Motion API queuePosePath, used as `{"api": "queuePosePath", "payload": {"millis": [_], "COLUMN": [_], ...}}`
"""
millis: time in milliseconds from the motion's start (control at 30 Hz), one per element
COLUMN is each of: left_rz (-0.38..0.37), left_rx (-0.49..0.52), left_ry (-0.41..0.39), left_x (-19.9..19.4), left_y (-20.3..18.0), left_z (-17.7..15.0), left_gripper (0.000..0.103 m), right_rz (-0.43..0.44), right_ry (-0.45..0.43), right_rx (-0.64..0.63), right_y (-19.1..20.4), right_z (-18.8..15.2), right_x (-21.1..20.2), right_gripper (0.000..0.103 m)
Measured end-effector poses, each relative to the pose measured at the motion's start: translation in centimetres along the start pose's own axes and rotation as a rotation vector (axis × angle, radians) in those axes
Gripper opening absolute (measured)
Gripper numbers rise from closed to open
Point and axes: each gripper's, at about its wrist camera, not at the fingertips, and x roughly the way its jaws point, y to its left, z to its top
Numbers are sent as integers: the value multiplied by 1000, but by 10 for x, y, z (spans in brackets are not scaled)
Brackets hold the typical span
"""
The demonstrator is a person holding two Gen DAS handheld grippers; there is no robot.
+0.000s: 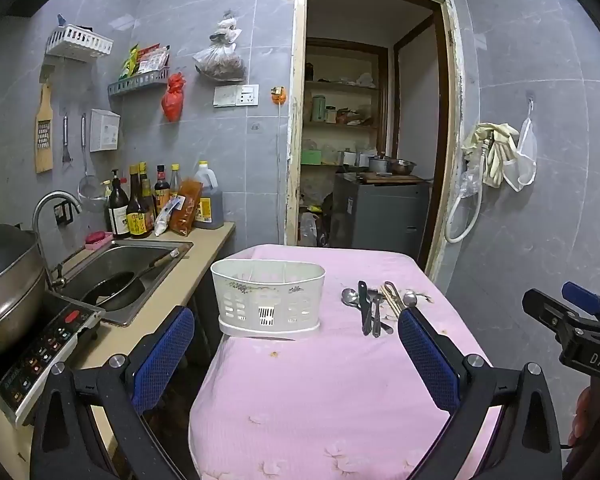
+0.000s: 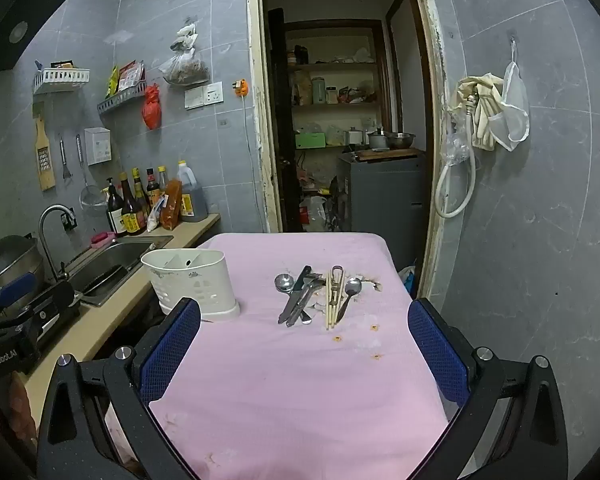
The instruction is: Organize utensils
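Observation:
A white slotted utensil holder (image 1: pixel 268 300) (image 2: pixel 192 284) stands empty on the pink-clothed table (image 1: pixel 320 392) (image 2: pixel 300 392), toward its far left. To its right lies a loose pile of utensils (image 1: pixel 374 306) (image 2: pixel 312 296): two metal spoons (image 2: pixel 284 282), a dark-handled knife (image 2: pixel 296 294), wooden chopsticks (image 2: pixel 331 304) and other metal pieces. My left gripper (image 1: pixel 296 356) is open above the near part of the table, facing the holder, nothing between its fingers. My right gripper (image 2: pixel 304 344) is open too, facing the pile from short of it, and holds nothing.
Left of the table runs a counter with a sink (image 1: pixel 124 268) holding a black pan, an induction cooker (image 1: pixel 44 356) bearing a metal wok, and sauce bottles (image 1: pixel 140 208). Behind the table an open doorway (image 2: pixel 340 120) shows shelves. A grey tiled wall closes the right side.

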Motion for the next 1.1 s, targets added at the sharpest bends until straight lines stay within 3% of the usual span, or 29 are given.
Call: {"api": "queuePosePath", "payload": {"millis": [1100], "left_rz": [-1], "left_rx": [-3], "left_ry": [6], "left_x": [0], "left_y": [0], "left_z": [0], "left_gripper": [103], "right_rz": [6], "right_ry": [-1], "right_rx": [10], "right_y": [-1], "right_z": [0], "right_x": [-1], "right_gripper": [102]}}
